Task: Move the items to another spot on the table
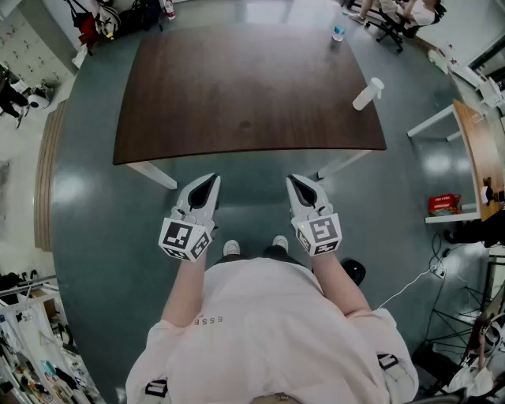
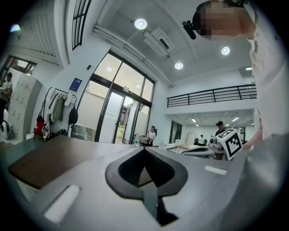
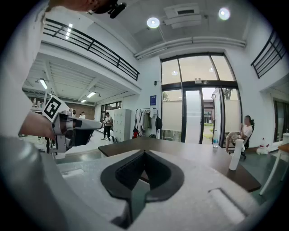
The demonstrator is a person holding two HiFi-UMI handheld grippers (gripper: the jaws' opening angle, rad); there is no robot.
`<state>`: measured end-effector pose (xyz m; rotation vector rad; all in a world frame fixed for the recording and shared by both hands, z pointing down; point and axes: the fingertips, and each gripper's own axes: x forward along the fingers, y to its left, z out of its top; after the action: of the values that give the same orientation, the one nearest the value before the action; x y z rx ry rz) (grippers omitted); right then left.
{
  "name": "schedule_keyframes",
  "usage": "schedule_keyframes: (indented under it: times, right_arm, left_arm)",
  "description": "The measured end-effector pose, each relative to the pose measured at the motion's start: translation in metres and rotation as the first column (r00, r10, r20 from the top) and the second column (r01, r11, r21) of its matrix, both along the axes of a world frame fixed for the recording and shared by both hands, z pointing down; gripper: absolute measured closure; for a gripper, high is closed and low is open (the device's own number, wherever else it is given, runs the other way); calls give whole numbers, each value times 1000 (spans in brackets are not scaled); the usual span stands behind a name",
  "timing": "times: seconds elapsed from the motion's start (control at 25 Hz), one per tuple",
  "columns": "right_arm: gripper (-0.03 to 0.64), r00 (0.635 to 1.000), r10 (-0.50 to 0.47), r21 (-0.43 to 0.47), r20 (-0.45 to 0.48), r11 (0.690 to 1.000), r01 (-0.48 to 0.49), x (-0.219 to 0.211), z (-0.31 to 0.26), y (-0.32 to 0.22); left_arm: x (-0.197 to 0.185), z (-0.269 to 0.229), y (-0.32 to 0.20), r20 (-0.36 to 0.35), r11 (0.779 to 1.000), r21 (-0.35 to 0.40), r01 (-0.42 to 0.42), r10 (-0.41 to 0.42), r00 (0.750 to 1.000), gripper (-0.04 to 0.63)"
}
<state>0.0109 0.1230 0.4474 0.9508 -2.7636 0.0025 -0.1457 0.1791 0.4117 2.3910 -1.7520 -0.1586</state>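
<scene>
On the dark brown table (image 1: 245,87) a white cylindrical bottle (image 1: 367,93) lies tilted near the right edge. A small clear water bottle (image 1: 338,32) stands at the far right corner. My left gripper (image 1: 211,179) and right gripper (image 1: 293,179) hover side by side over the floor, just short of the table's near edge. Both are shut with nothing between their fingers. The right gripper view shows the white bottle (image 3: 235,154) upright on the tabletop (image 3: 189,151), far ahead on the right, and the left gripper (image 3: 67,124) beside me. In the left gripper view the jaws (image 2: 144,151) meet at their tips.
A white side desk (image 1: 473,134) with a red box (image 1: 444,204) under it stands to the right of the table. Office chairs and seated people (image 1: 394,16) are beyond the far right corner. A coat rack (image 1: 99,24) stands at far left. White table legs (image 1: 154,175) show at the near edge.
</scene>
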Motion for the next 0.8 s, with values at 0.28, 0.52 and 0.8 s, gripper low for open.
schedule_keyframes:
  times: [0.28,0.52,0.8]
  right_arm:
    - [624,1000,1,-3,-2,1000,-1,-3,3,5]
    - [624,999,32,-4,31,999,-31,0,0,2]
    - [624,998,58,-21,23,998,-57,-2,4,2]
  left_arm:
    - [-2,3,4,0,1000,-8,-3,3,1000,580]
    - [-2,3,4,-2,1000,-4,-5,5,1000,580]
    - [-12,8,6,-7,1000,-18,-6,6,1000,580]
